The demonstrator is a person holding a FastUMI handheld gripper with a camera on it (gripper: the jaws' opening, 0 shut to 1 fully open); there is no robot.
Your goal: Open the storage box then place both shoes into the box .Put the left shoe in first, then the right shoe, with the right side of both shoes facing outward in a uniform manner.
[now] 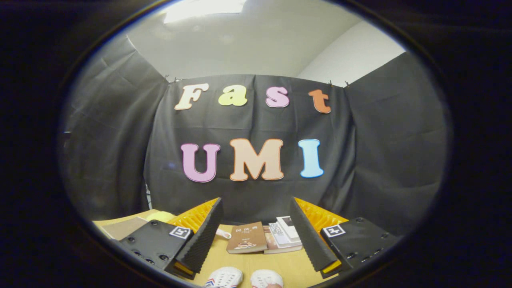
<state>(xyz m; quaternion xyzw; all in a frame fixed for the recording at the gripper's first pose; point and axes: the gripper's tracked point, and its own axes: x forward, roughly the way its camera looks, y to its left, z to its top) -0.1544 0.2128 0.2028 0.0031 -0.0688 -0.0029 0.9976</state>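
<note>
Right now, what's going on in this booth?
A handheld tool hovers open over a wooden table, gripping nothing. Two white shoes sit side by side just below and between its fingers, untouched. Beyond the fingers lie a brown book and a stack of books.

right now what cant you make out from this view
- Shoes: gripper view, just the white toes show between the open fingers; the rest is cut off below, so left versus right is unclear.
- Books: titles too small.
- Pale round thing: half hidden behind a finger.
</note>
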